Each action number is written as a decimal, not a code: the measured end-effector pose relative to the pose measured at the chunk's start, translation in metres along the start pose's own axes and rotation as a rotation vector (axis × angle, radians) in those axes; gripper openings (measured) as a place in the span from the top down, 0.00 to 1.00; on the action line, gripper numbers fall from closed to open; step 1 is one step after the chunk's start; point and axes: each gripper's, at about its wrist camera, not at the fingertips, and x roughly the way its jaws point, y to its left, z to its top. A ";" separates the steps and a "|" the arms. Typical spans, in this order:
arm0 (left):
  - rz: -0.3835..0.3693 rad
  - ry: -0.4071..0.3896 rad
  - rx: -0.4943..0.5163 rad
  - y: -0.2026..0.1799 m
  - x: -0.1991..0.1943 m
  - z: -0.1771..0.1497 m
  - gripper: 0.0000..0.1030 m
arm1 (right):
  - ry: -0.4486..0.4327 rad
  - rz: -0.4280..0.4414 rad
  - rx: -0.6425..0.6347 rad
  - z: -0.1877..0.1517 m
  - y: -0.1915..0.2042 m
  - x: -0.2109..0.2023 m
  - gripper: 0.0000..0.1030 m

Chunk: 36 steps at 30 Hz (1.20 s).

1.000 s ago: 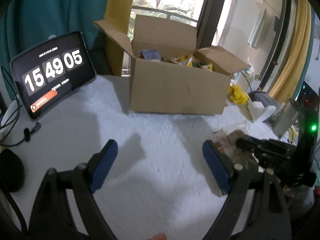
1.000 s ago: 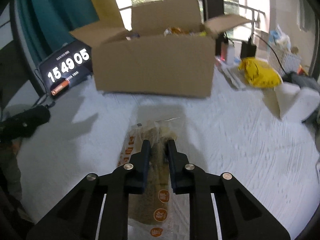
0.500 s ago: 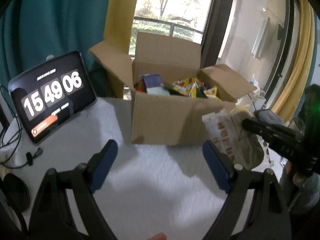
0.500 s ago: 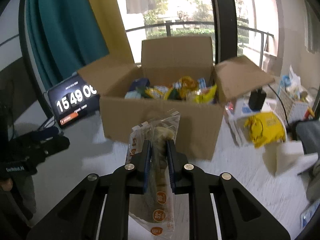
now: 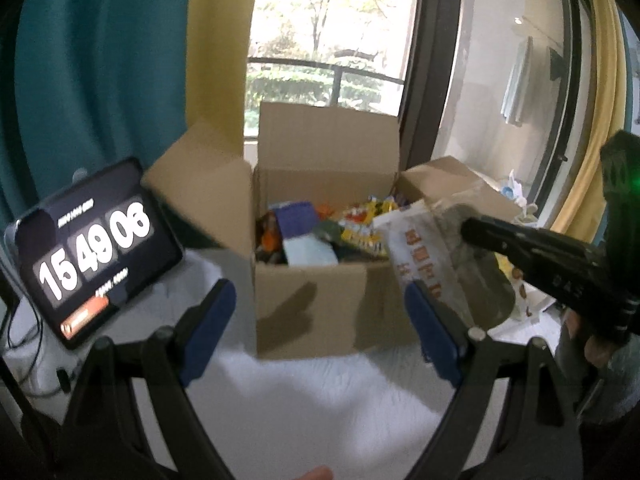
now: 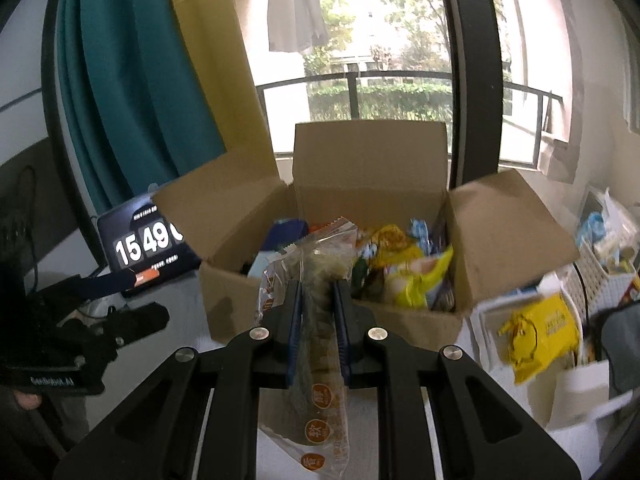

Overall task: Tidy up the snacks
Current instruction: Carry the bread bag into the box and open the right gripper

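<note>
White textured cloth (image 5: 304, 408) is covering the table, where an open cardboard box (image 6: 332, 320) is sitting with crinkly bright packets (image 6: 404, 272) filling it. Right gripper (image 6: 316, 300) is pinching a clear plastic snack bag (image 6: 320, 412) just above the box's near rim. Left gripper (image 5: 320, 312) is spreading wide, gripping nothing. Behind, a tablet (image 5: 92, 248) is leaning against a teal curtain (image 5: 104, 80)

An open brown cardboard box (image 6: 332, 320), filled with snack packets (image 6: 404, 268), is set on the white cloth-covered table (image 5: 320, 400). A black tablet showing a clock (image 5: 86, 252) is propped to its left. A yellow packet (image 6: 540, 332) is laid to its right.
</note>
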 end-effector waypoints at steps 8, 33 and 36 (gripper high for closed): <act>0.028 -0.047 0.044 0.002 0.013 0.033 0.15 | -0.043 0.010 0.007 0.035 -0.009 0.018 0.84; 0.089 -0.077 -0.036 0.029 0.079 0.083 0.15 | -0.056 0.023 0.010 0.104 -0.037 0.116 0.84; 0.086 -0.065 -0.049 0.031 0.090 0.082 0.15 | -0.029 0.021 0.005 0.107 -0.038 0.131 0.83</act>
